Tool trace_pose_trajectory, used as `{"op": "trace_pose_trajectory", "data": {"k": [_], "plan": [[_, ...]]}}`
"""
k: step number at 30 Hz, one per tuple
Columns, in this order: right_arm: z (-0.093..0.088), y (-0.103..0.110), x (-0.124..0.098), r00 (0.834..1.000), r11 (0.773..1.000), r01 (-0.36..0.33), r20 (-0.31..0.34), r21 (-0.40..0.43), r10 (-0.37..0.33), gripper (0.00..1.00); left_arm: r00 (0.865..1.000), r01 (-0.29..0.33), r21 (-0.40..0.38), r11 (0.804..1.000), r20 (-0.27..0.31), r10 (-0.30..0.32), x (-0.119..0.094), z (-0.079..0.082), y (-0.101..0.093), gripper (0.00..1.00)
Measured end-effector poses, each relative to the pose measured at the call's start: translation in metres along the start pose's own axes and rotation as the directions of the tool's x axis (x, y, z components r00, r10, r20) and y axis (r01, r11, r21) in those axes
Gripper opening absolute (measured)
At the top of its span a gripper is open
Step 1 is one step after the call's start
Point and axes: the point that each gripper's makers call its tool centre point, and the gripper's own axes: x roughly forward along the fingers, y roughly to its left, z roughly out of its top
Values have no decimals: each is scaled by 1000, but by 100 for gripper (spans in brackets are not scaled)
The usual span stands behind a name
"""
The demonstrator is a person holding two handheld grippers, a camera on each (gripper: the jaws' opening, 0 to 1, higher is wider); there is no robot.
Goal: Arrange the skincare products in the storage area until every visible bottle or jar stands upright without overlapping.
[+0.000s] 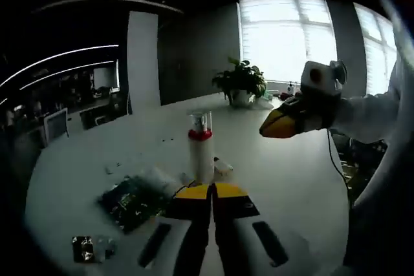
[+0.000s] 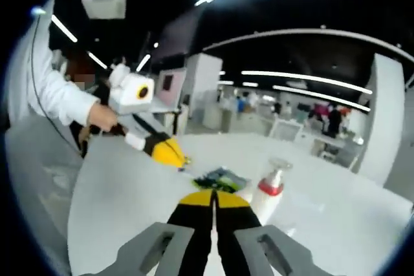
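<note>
A large white round table [image 1: 304,179] spreads across the lower half of the left gripper view. At its far edge, toward one o'clock, stands a potted plant [image 1: 240,82]. Behind the plant a bright window [image 1: 288,33] with vertical mullions fills the wall from one to two o'clock. A white pillar [image 1: 143,63] rises at eleven o'clock beside a dark wall. Long ceiling light strips [image 1: 61,63] curve across at ten o'clock. At nine o'clock sits a monitor [image 1: 55,124] among dim office desks.

In the right gripper view, ceiling light strips [image 2: 304,82] run overhead at two o'clock, and a ceiling-mounted white box [image 2: 105,3] hangs at eleven o'clock.
</note>
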Motion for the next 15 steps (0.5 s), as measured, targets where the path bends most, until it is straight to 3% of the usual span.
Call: {"op": "trace_pose_trajectory", "data": {"k": [3,9,15], "plan": [[3,17,-3,1000,1000,18,-6,13,-18,0,1000,20,37,999,-20,-19,-16,-7,-8,0],[7,45,-8,997,998,65,-38,9,-65,0,998,47,27,999,-43,-46,-47,-14,-14,1],[13,70,-20,991,992,120,-62,34,-118,19,998,45,13,999,-37,-45,-80,-17,-13,19]]}}
